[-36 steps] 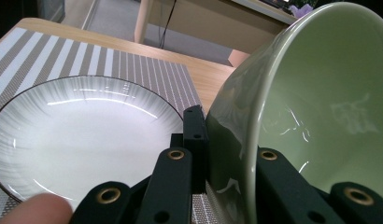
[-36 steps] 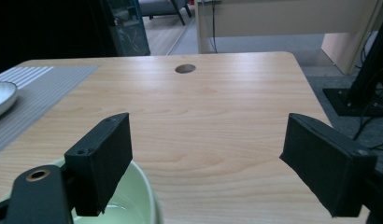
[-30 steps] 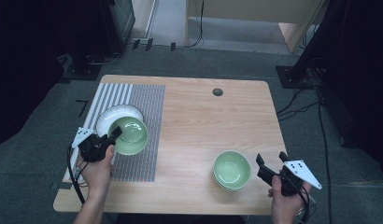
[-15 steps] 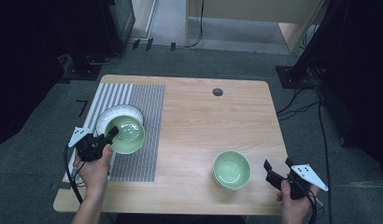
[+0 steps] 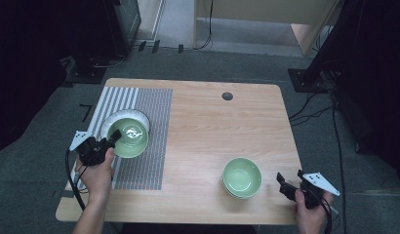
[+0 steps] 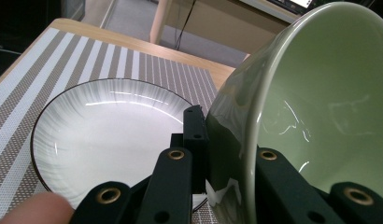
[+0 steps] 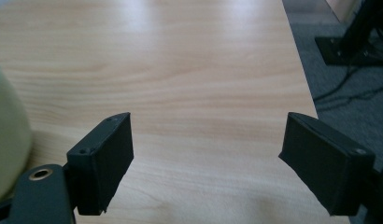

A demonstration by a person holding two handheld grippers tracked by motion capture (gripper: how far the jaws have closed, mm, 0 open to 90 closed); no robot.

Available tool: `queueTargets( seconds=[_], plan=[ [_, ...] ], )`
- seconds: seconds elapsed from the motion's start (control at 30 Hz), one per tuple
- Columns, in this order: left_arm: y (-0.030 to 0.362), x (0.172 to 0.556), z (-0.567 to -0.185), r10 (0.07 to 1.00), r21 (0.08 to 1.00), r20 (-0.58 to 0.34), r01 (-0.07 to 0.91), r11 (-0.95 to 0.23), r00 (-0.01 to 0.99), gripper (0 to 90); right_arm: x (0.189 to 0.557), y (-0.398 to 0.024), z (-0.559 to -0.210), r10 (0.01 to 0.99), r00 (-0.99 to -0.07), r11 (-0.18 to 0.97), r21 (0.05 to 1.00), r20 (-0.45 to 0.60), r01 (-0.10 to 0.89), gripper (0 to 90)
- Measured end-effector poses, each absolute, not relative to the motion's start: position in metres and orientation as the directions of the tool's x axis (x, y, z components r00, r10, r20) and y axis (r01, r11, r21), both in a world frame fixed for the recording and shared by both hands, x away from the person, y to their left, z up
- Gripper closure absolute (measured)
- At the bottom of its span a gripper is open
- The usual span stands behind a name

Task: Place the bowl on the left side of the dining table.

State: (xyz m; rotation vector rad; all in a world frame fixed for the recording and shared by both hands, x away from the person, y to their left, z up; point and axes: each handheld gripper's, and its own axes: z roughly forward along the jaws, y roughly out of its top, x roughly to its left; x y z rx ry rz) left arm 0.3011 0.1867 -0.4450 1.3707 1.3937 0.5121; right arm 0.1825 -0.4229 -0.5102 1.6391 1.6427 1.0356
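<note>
My left gripper (image 5: 112, 138) is shut on the near rim of a pale green bowl (image 5: 130, 139). In the left gripper view one jaw is outside the bowl (image 6: 320, 93) and one inside, and the gripper (image 6: 229, 140) pinches its wall. The bowl sits over the near right part of a white plate (image 5: 115, 118) with a dark rim (image 6: 110, 126). I cannot tell if it rests on the plate. A second green bowl (image 5: 242, 177) stands at the front right. My right gripper (image 5: 290, 176) is open just right of it, low over bare wood (image 7: 208, 140), with that bowl's side (image 7: 7, 140) at the left.
The plate lies on a striped grey and white placemat (image 5: 149, 107) on the left of the wooden table (image 5: 222, 131). A small dark round spot (image 5: 227, 96) is near the far edge. The right gripper is close to the table's front right corner. Cables and stands are on the floor around.
The right gripper has dropped and pulled back to the right, away from the second bowl, toward the front corner. The left gripper and its bowl have hardly shifted.
</note>
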Motion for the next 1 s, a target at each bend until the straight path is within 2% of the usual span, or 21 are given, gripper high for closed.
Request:
queueTargets(
  seconds=[0.33, 0.6, 1.0],
  plan=[
    [0.198, 0.313, -0.443, 0.899, 0.855, -0.391, 0.439, 0.275, 0.197, 82.7, 0.189, -0.425, -0.522, 0.995, -0.042, -0.050, 0.789, 0.096, 0.612, 17.2],
    [0.211, 0.322, -0.441, 0.904, 0.850, -0.395, 0.440, 0.291, 0.165, 82.7, 0.193, -0.418, -0.525, 0.999, -0.037, 0.001, 0.738, 0.032, 0.674, 17.9],
    [0.221, 0.335, -0.449, 0.890, 0.818, -0.439, 0.465, 0.338, 0.127, 82.8, 0.193, -0.417, -0.525, 0.997, -0.068, 0.026, 0.740, 0.027, 0.672, 19.1]
  ],
)
